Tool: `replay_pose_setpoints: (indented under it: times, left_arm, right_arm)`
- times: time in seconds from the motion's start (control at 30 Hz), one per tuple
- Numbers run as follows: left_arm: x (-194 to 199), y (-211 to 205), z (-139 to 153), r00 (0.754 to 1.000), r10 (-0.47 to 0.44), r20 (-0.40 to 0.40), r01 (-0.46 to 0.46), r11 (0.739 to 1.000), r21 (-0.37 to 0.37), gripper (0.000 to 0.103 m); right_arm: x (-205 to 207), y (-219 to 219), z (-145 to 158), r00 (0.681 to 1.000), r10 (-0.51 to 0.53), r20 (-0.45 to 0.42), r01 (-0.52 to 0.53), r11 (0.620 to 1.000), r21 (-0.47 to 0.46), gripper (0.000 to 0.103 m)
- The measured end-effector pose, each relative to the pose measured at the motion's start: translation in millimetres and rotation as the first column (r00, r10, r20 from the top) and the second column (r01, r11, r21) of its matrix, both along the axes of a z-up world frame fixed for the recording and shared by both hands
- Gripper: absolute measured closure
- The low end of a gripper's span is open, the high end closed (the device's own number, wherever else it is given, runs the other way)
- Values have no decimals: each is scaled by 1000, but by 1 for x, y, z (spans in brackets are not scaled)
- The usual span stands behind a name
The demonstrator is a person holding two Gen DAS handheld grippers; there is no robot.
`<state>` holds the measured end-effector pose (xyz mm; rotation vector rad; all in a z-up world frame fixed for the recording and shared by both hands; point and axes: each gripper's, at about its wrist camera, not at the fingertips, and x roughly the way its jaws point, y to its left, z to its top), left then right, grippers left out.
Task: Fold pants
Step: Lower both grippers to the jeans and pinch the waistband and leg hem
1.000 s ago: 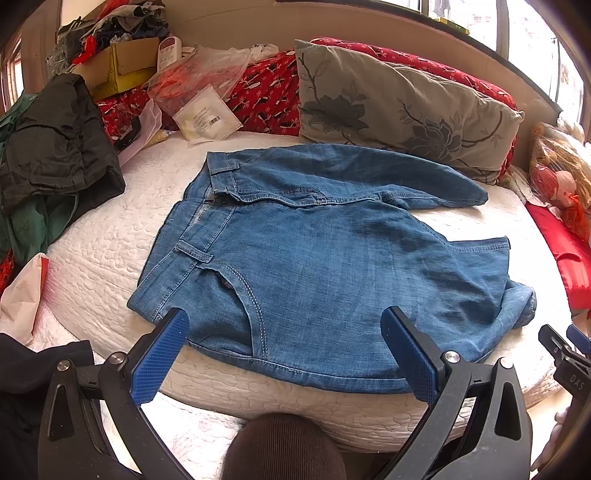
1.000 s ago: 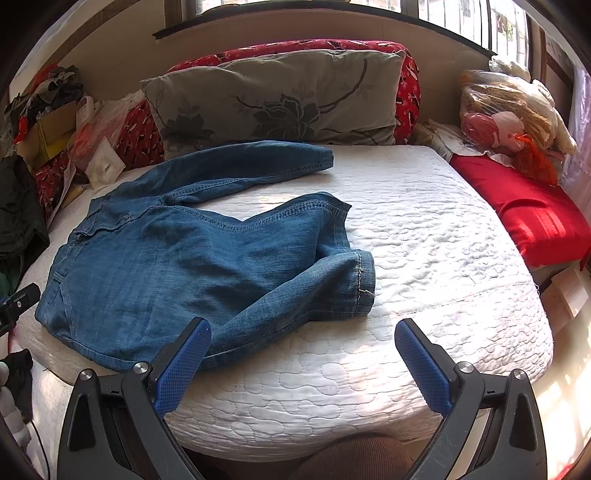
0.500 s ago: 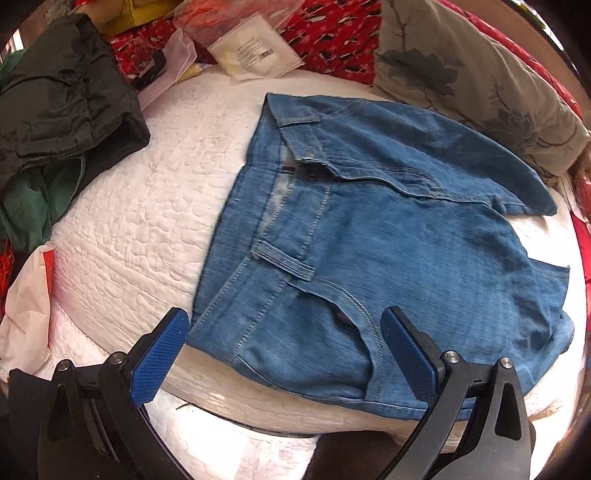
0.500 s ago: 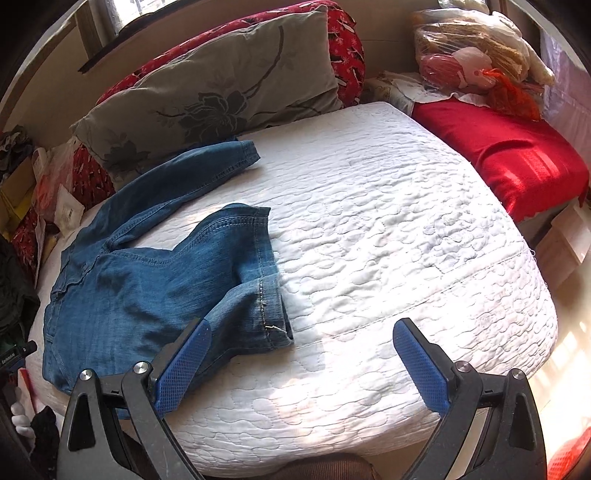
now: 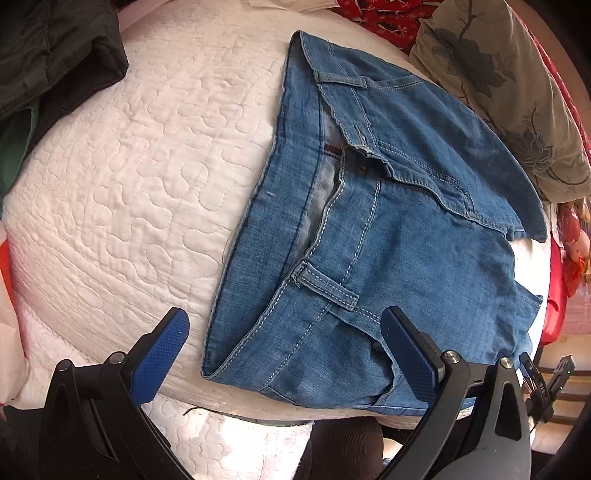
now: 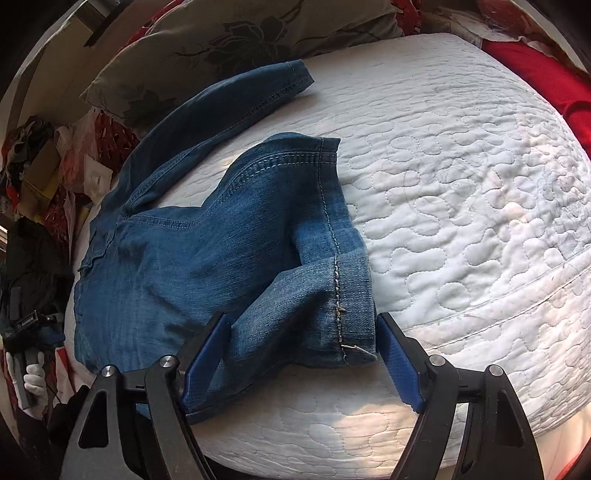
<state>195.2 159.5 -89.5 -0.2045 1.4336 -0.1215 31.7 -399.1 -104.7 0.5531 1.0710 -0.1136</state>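
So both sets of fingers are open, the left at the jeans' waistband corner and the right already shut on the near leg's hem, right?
Not quite. In the right wrist view the right gripper is open, its fingers either side of the near leg's hem, not shut on it. The left gripper is open at the waistband of the jeans.

A white quilted bed (image 5: pixel 140 177) carried a grey floral pillow (image 5: pixel 509 99) against red patterned cushions (image 5: pixel 373 18); dark clothing (image 5: pixel 55 55) was heaped at its left edge.

Pants (image 5: pixel 388 229) on bed (image 5: pixel 129 166), before pillow (image 5: pixel 509 99)
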Motion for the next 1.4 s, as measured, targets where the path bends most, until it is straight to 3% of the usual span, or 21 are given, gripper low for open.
replay_pose_setpoints:
  times: [0.2, 0.37, 0.43, 0.53, 0.7, 0.83, 0.87, 0.9, 0.93, 1.0, 1.03, 1.07, 1.1, 1.17, 1.27, 1.33, 1.4]
  left_arm:
    - [8, 10, -20, 997, 54, -51, -60, 990, -131, 0]
    - [19, -17, -26, 991, -73, -113, 58, 989, -134, 0]
    - [17, -23, -28, 983, -127, -131, 100, 976, -196, 0]
    - [7, -32, -20, 973, -191, -127, 159, 961, -227, 0]
    - [4, -43, -12, 961, -255, -103, 227, 947, -229, 0]
    - [18, -34, -26, 964, -232, -133, 221, 971, -93, 1]
    - [19, -32, -30, 964, -220, -147, 211, 975, -74, 11]
    - [18, -30, -34, 965, -210, -158, 203, 977, -61, 14]
    - [16, -31, -34, 968, -202, -151, 198, 979, -39, 19]
    - [9, -38, -32, 971, -204, -127, 214, 975, 64, 42]
    - [5, -42, -31, 970, -210, -123, 225, 966, 128, 62]
    - [1, -45, -29, 968, -215, -128, 233, 961, 150, 86]
    - [-2, -45, -28, 967, -212, -142, 231, 964, 135, 94]
    - [-7, -40, -17, 975, -177, -132, 193, 974, 119, 97]
    - [-14, -34, -10, 980, -159, -116, 176, 972, 154, 97]
    - [-14, -30, -27, 978, -133, -161, 161, 971, 176, 97]
    - [-12, -23, -44, 974, -96, -206, 131, 978, 161, 97]
  right_arm:
    - [5, -1, -6, 1000, -2, -7, 2, 1000, 7, 23]
    - [4, 0, -5, 1000, -20, -7, 20, 1000, 7, 22]
    - [3, -1, -6, 1000, -25, -6, 26, 1000, 11, 21]
    - [2, -2, -6, 999, -31, -11, 31, 1000, 4, 21]
    - [2, -3, -6, 999, -41, -13, 41, 999, 0, 21]
    - [2, 0, -7, 1000, -27, -13, 27, 1000, -14, 22]
    - [2, 0, -7, 1000, -23, -11, 22, 1000, -14, 23]
    - [1, 0, -7, 1000, -18, -4, 18, 1000, -8, 27]
    - [0, -1, -6, 1000, -11, 1, 11, 1000, -2, 36]
    - [0, -2, -7, 1000, 19, 0, -19, 1000, 0, 66]
    - [2, -2, -8, 999, 47, -2, -47, 999, 27, 87]
    - [3, -3, -8, 998, 63, -7, -62, 997, 47, 88]
    - [4, -2, -4, 998, 68, -11, -68, 997, 33, 88]
    - [4, -1, 15, 996, 89, 5, -89, 996, 0, 89]
    - [-10, -3, 53, 992, 113, 60, -111, 993, -24, 88]
    - [-19, -11, 49, 994, 107, 15, -106, 994, -25, 88]
    - [-28, -22, 22, 994, 70, -87, -72, 997, -16, 83]
